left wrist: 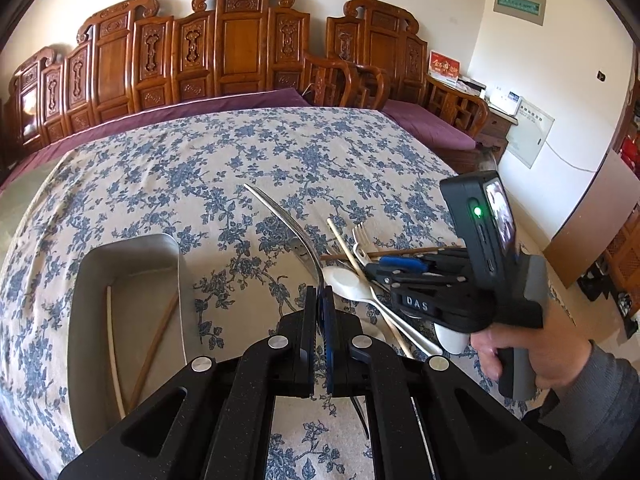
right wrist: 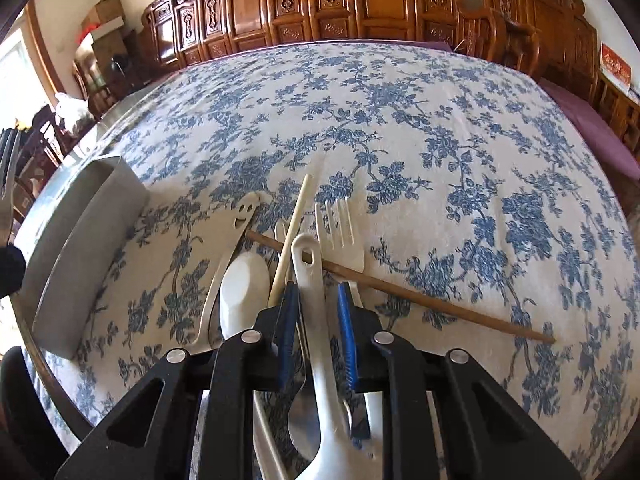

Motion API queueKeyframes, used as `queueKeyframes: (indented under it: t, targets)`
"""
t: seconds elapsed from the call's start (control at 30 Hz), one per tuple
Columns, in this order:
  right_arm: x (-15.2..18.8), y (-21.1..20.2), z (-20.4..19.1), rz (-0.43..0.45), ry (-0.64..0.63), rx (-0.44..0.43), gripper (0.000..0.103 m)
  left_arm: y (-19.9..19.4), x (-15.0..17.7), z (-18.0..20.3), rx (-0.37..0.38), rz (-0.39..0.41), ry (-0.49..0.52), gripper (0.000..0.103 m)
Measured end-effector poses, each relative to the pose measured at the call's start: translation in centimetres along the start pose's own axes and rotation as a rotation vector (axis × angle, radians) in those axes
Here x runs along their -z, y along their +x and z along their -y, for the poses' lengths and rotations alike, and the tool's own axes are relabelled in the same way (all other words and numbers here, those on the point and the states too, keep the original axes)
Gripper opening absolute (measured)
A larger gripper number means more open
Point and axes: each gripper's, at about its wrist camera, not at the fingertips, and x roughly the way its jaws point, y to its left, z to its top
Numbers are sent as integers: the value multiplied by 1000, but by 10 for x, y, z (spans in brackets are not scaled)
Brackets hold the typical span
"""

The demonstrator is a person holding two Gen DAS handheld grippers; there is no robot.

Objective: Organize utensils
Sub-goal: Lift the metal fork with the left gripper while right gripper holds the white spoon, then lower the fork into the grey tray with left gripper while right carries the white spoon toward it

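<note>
My left gripper point(left wrist: 320, 294) is shut on a metal fork point(left wrist: 280, 216) that curves up over the flowered cloth. Left of it lies a grey tray point(left wrist: 132, 244) holding a white chopstick point(left wrist: 113, 340) and a brown chopstick point(left wrist: 157, 342). My right gripper point(right wrist: 316, 294) is low over a pile of utensils, with a white spoon handle point(right wrist: 308, 258) between its blue pads. A narrow gap shows at the right pad. Around it lie a white spoon bowl point(right wrist: 244, 284), a white fork point(right wrist: 340, 228), a cream chopstick point(right wrist: 297, 220), a brown chopstick point(right wrist: 420, 300) and a smiley-faced metal handle point(right wrist: 245, 212).
The table carries a blue-flowered cloth point(right wrist: 400, 120). Carved wooden benches point(left wrist: 240, 48) with purple cushions line the far side. A hand and grey sleeve point(left wrist: 560, 384) hold the right gripper point(left wrist: 378, 266) at the right of the left wrist view.
</note>
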Motion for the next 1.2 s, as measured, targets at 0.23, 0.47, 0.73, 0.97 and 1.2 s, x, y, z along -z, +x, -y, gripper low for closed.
queueKeyframes:
  t: [0.23, 0.47, 0.73, 0.97, 1.2]
  targets:
    - [-4, 7, -11, 8, -70, 40, 15, 1, -2, -1, 1, 0, -1, 2]
    - [0, -17, -6, 39, -38, 2, 15, -7, -4, -3, 0, 13, -8, 2]
    - [11, -82, -7, 174, 17, -35, 15, -40, -5, -11, 10, 63, -18, 2]
    - [5, -124, -30, 282, -7, -65, 14, -66, -1, -37, -23, 89, -34, 2]
    - [2, -147, -63, 356, -57, -115, 14, -73, 7, -80, -80, 69, -59, 2]
